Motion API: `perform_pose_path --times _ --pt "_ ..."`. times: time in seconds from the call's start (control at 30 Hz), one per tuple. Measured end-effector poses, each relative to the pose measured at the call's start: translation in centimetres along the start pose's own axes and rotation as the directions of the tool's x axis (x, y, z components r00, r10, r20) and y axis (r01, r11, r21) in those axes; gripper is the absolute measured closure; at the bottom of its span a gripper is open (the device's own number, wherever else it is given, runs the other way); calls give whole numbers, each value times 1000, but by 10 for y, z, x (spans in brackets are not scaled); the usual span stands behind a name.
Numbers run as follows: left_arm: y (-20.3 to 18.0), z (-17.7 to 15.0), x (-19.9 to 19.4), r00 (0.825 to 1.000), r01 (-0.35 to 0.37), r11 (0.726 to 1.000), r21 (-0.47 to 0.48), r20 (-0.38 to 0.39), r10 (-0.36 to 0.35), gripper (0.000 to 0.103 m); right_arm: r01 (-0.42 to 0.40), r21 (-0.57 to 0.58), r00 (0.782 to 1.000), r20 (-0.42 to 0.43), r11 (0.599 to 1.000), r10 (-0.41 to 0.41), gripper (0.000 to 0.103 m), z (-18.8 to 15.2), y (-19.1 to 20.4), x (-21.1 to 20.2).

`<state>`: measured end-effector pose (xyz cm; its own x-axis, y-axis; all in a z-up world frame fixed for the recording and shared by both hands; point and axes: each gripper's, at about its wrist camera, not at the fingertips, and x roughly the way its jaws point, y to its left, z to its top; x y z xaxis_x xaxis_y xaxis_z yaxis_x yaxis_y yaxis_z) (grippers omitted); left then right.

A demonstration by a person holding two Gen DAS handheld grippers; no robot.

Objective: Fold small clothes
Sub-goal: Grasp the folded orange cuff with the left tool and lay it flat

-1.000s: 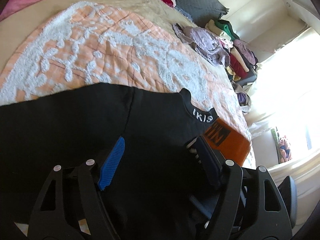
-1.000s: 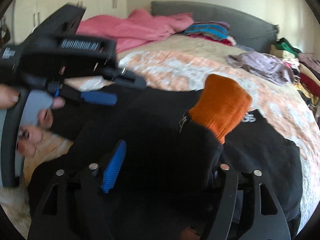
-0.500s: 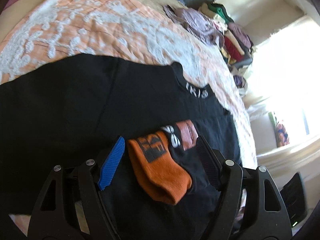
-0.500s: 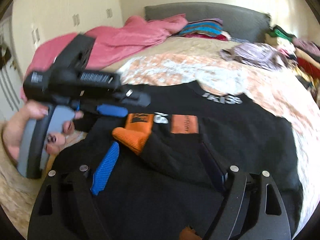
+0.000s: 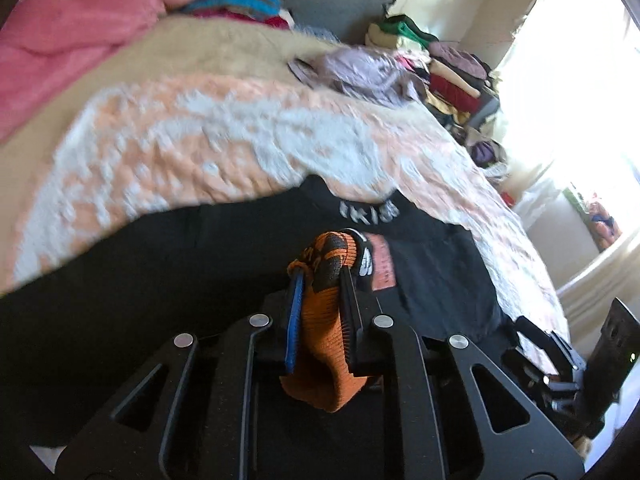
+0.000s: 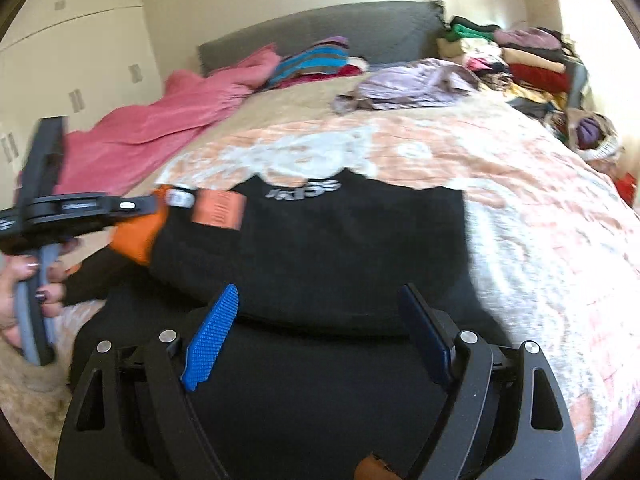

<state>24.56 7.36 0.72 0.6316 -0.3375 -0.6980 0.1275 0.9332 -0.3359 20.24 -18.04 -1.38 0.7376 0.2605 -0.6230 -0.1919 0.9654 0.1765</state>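
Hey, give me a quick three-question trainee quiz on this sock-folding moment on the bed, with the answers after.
1. True or false: the left gripper is clamped on the orange sock cuff.
2. What lies between the right gripper's blue pads: A) a sock, B) nothing gripped, C) the pink blanket?
3. Fill in: the sock lies on a ____ cloth.

Key: 1 true. 2 B, jaws open over the cloth. 3 black.
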Motion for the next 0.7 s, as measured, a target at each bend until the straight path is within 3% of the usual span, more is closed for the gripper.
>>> perform_pose_path --times 0.07,0.2,0.3,0.4,0.5,0.7 --pt "5 -1 2 999 -33 999 3 -11 33 93 31 14 999 -27 999 -30 22 1 -9 7" --pt "16 -18 25 982 -168 985 35 -77 171 82 82 30 992 -98 996 -78 22 1 -19 34" --pt "23 -29 31 978 -181 983 27 -103 183 69 124 58 981 -160 991 -113 22 -3 -28 55" --pt "23 -37 40 969 -209 976 56 -122 214 67 145 68 975 -181 987 -131 22 -5 -35 63" --pt "25 -43 37 972 -209 977 45 -102 213 67 166 55 971 -184 985 -154 22 -5 -33 65" --pt "18 -50 23 971 -223 973 55 -72 227 64 125 73 986 -121 989 -115 22 -2 -26 45"
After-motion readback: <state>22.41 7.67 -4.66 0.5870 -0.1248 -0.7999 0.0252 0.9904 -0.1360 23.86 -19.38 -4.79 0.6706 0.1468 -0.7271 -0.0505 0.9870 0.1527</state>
